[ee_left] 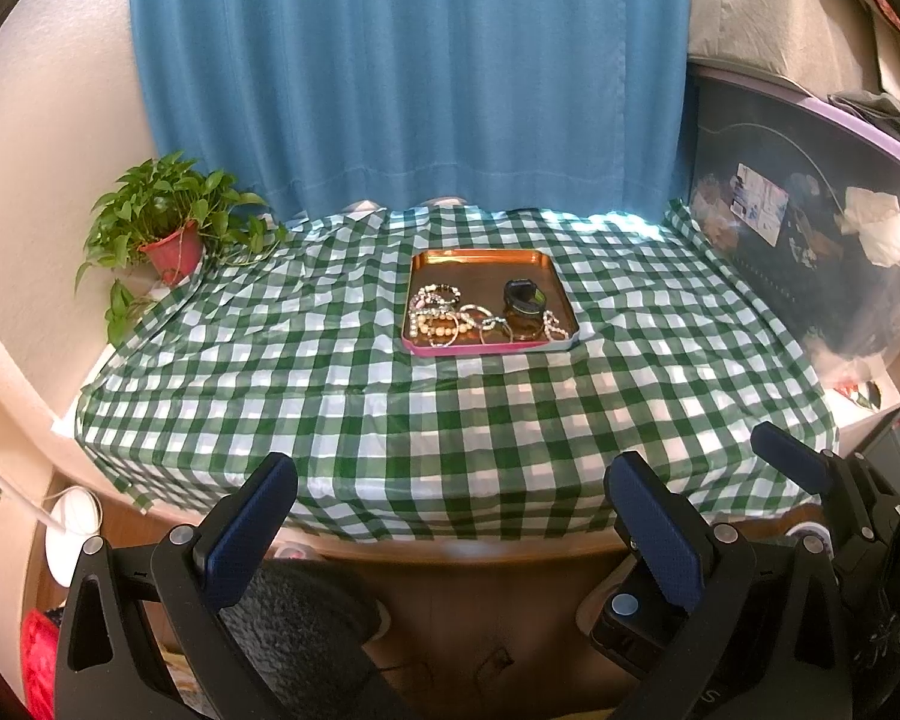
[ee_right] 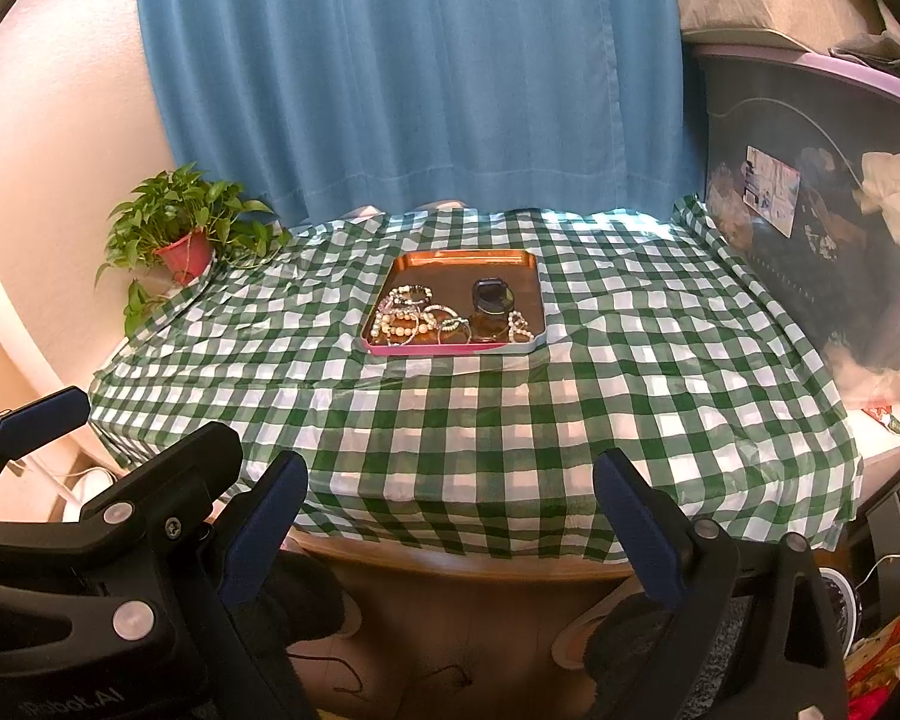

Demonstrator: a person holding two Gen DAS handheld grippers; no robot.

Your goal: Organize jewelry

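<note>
One tray, one dark jar, one potted plant, several bracelets too tangled to count.

The checked green-and-white tablecloth carries a copper-coloured metal tray with pink rim; behind hangs a plain blue fabric curtain.

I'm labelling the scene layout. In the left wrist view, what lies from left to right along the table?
Potted plant → bead bracelets in the tray → small dark jar → dark storage bin.

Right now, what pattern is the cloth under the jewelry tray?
Green-and-white checked tablecloth, clearest in the left wrist view.
</note>
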